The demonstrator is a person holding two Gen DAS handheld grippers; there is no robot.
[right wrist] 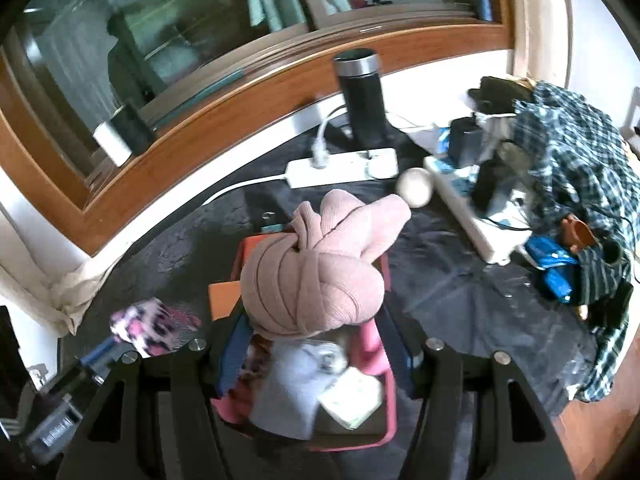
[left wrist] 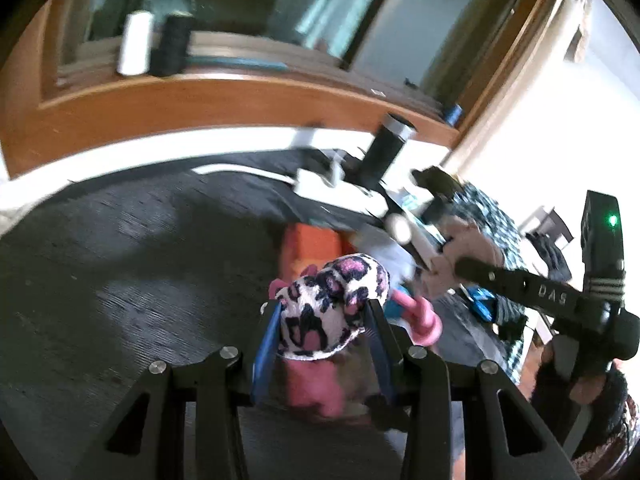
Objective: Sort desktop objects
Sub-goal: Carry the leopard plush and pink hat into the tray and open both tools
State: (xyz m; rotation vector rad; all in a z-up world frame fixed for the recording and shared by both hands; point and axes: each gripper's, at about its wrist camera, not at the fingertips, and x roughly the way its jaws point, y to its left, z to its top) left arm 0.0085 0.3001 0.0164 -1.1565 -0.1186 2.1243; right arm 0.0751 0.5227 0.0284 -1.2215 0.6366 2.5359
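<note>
Leopard-print plush (left wrist: 334, 308) clamped between left gripper (left wrist: 322, 320) fingers, lower center of frame. Pink knit bundle (right wrist: 320, 272) gripped by right gripper (right wrist: 320, 340), hanging over pink bin (right wrist: 372, 344) at lower center. Dark tabletop (left wrist: 120, 260) open to left; power strips (right wrist: 344, 168), black tumbler (right wrist: 362, 96), plaid shirt (right wrist: 580, 168) crowd upper right.
</note>
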